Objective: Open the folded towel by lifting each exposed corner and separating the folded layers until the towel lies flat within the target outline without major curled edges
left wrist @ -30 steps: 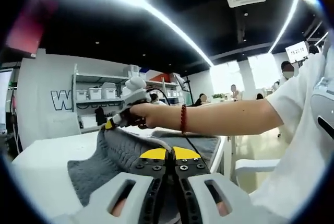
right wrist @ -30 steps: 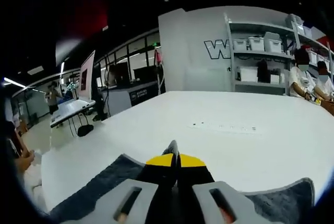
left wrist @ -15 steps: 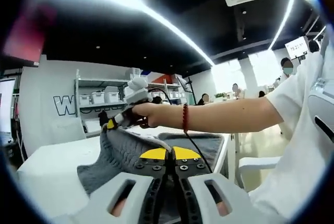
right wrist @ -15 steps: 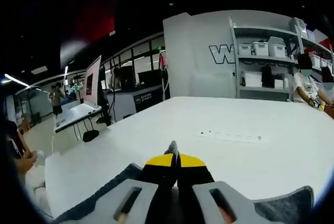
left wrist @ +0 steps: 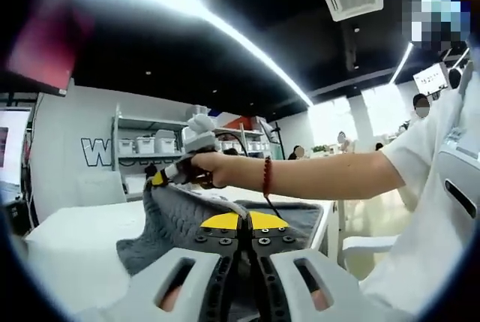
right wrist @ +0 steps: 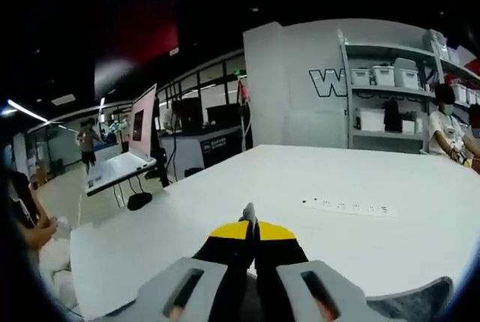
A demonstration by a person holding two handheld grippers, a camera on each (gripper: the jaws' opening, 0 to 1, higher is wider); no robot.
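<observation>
The grey knitted towel [left wrist: 176, 221] hung raised above the white table [left wrist: 71, 239], pinched at two corners. In the left gripper view the left gripper [left wrist: 240, 224] had its yellow-tipped jaws closed on the near edge of the cloth, while the right gripper [left wrist: 159, 179], in a person's hand [left wrist: 214, 168], clamped the far corner higher up, so the fabric sloped between them.

In the right gripper view the right gripper [right wrist: 250, 230] showed jaws pressed together, with grey cloth [right wrist: 416, 303] visible only low at the sides.

The tabletop [right wrist: 315, 187] stretched wide and bare but for a pale strip [right wrist: 349, 206]. Shelves [right wrist: 390, 97] with white bins stood against a wall, desks with a monitor [right wrist: 144, 123] lay off to one side, and ceiling light strips [left wrist: 225, 22] ran overhead.
</observation>
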